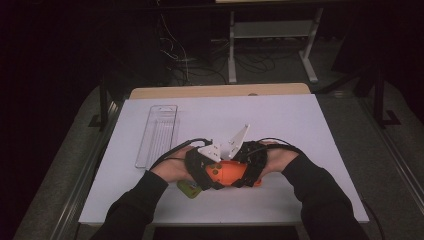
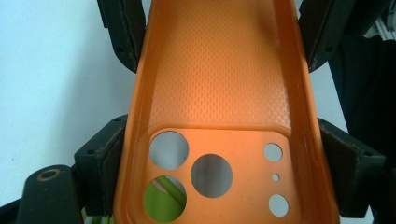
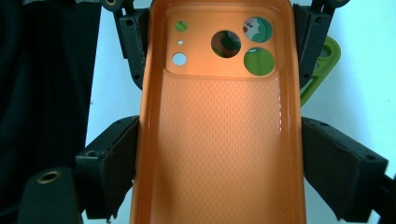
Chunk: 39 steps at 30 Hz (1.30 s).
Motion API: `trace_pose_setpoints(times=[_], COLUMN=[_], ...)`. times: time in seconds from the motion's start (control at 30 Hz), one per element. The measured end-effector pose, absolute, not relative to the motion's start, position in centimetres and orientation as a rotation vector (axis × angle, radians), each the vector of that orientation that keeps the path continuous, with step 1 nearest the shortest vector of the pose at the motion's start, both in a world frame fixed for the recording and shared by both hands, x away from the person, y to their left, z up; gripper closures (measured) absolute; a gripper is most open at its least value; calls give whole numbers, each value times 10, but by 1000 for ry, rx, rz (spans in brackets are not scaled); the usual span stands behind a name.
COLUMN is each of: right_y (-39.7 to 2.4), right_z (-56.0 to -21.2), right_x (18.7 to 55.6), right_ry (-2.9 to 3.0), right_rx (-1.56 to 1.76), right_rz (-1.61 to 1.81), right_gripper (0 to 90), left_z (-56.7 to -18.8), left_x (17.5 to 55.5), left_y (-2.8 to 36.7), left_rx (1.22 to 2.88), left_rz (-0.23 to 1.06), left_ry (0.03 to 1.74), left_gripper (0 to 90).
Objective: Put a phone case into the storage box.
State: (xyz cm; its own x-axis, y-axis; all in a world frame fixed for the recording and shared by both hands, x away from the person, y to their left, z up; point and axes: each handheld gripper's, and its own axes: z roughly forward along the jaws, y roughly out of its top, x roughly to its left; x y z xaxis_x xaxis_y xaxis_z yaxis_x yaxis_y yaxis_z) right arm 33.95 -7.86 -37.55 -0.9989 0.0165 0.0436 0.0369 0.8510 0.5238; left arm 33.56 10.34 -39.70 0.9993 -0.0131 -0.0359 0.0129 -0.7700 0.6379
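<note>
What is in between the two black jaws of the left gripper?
The camera end of the orange phone case sits between them, its sides against the pads, as the left gripper view shows. A green thing peeks through a camera hole.

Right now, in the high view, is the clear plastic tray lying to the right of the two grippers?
No, the clear plastic tray lies on the white table to the left of the hands, beyond the left gripper.

one orange phone case (image 1: 227, 172), one green case (image 1: 189, 188), one clear tray (image 1: 157, 135)
</note>
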Motion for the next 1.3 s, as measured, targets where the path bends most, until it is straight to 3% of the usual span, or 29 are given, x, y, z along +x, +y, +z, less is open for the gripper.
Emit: trace_pose_setpoints(times=[0.13,0.37,0.83,1.3], right_y=[-80,-92,-138,-155], right_z=[-376,-369,-364,-393], right_x=[339,346,357,342], right_ry=[-2983,-2977,-2965,-2805], right_rx=[-46,-162,-567,-1142], right_rz=[-863,-992,-1140,-1288], right_gripper=[138,19,17,3], left_z=[-396,-396,-394,-390], left_x=[335,337,343,349], left_y=[103,107,121,130], left_rx=[2448,2433,2412,2364], left_rz=[-58,-26,137,190], left_ry=[28,121,469,705], left_gripper=[164,164,163,162])
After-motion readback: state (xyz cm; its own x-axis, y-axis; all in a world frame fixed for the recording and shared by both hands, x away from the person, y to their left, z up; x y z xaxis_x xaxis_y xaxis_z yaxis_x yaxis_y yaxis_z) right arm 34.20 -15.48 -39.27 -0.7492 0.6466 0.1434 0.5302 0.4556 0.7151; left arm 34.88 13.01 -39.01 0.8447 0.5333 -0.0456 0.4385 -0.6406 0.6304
